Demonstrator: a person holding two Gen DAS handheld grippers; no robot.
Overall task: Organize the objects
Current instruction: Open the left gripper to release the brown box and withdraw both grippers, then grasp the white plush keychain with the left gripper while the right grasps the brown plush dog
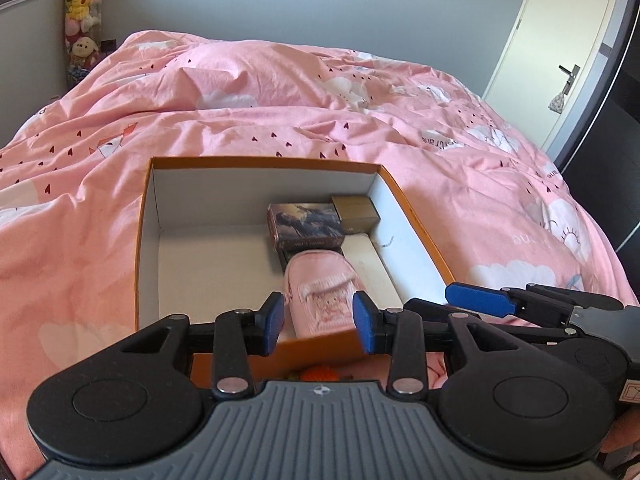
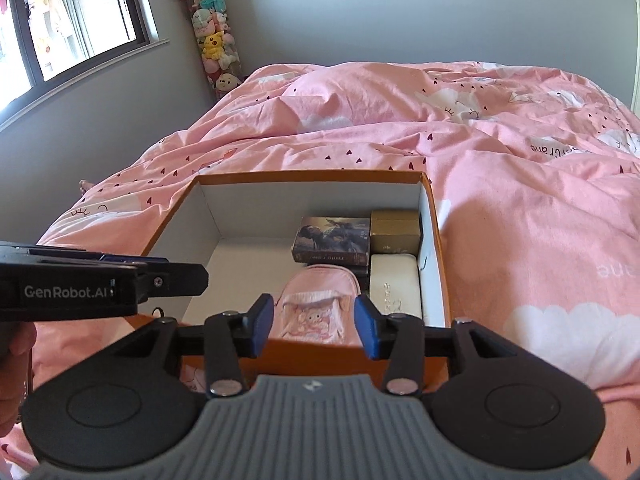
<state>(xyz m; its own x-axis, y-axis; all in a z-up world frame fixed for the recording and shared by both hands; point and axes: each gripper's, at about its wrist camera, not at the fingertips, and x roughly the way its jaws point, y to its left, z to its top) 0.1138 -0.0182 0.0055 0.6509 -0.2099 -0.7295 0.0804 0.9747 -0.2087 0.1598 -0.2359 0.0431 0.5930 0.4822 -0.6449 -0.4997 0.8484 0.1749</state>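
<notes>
An orange cardboard box (image 1: 146,216) with white inside walls lies on the pink bed; it also shows in the right wrist view (image 2: 434,240). Inside, at its right side, lie a pink pouch (image 1: 320,288) (image 2: 316,304), a dark picture box (image 1: 306,222) (image 2: 332,238), a gold box (image 1: 356,210) (image 2: 394,230) and a white case (image 1: 370,264) (image 2: 394,284). My left gripper (image 1: 319,322) is open above the box's near edge, with the pouch seen between its fingers, apart from them. My right gripper (image 2: 316,330) is open in the same place, empty.
A pink duvet (image 1: 280,100) covers the bed around the box. An orange object (image 1: 320,374) lies in front of the box, mostly hidden. A tube of plush toys (image 2: 214,40) stands in the corner. A window (image 2: 60,20) is at the left, a door (image 1: 560,52) at the right.
</notes>
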